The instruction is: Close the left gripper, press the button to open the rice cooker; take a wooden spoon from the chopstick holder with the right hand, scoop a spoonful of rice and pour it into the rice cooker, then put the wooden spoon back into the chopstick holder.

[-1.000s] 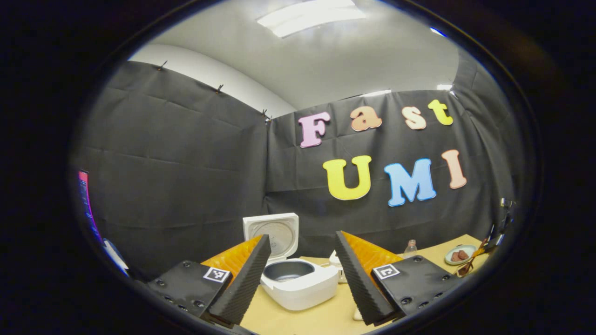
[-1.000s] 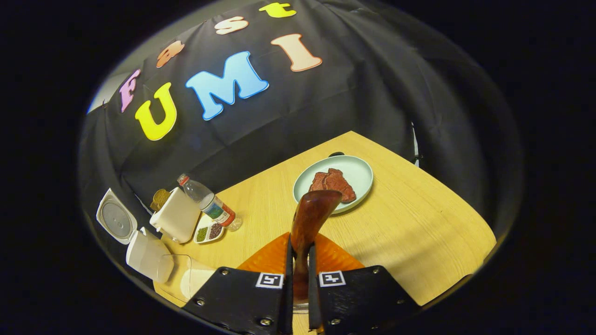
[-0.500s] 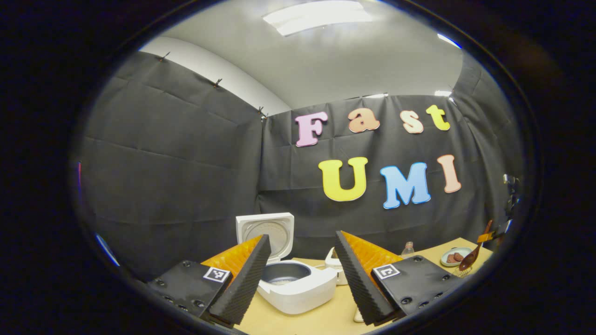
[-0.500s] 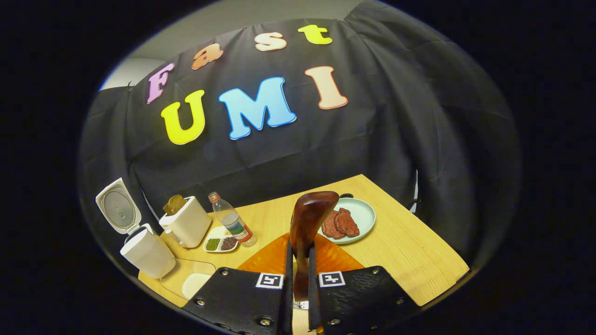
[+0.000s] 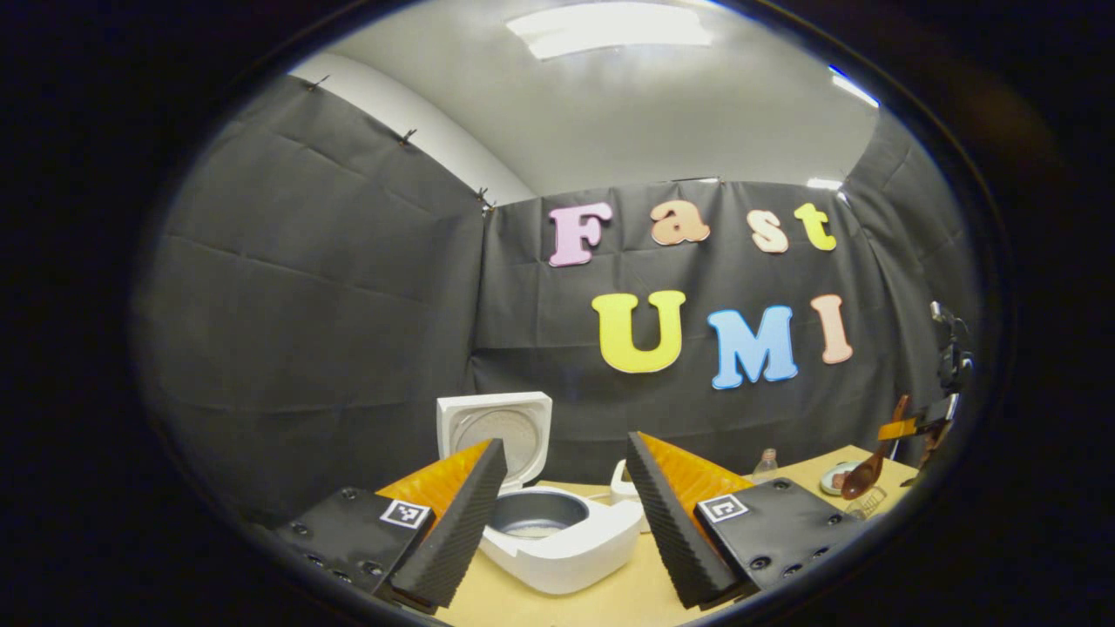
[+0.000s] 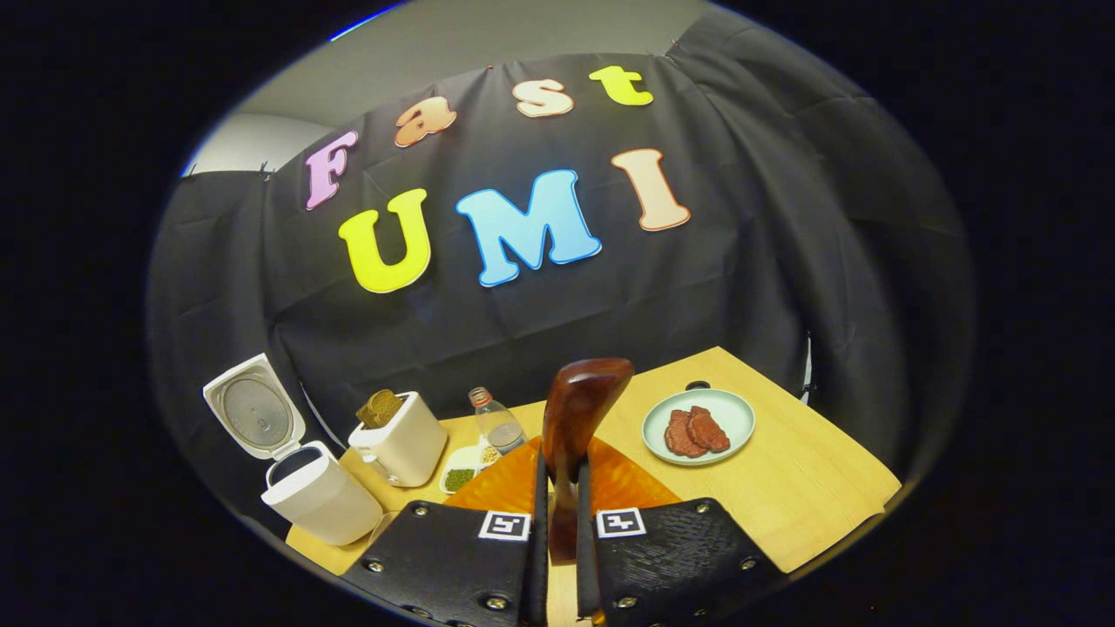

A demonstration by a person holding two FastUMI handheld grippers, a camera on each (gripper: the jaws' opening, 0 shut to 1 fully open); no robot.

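Right gripper (image 6: pixel 557 514) clamped tight on the wooden spoon (image 6: pixel 577 418), bowl raised above the tabletop (image 6: pixel 810 488). Left gripper (image 5: pixel 562 522) hangs wide open, empty, in front of the rice cooker (image 5: pixel 557 535), lid up. Next, I'd say: swing the spoon left, dip it shallow into the rice, lift it level so nothing spills.

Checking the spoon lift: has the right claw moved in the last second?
Yes. In the left gripper view, the right claw with the wooden spoon has risen above the plate on the table.
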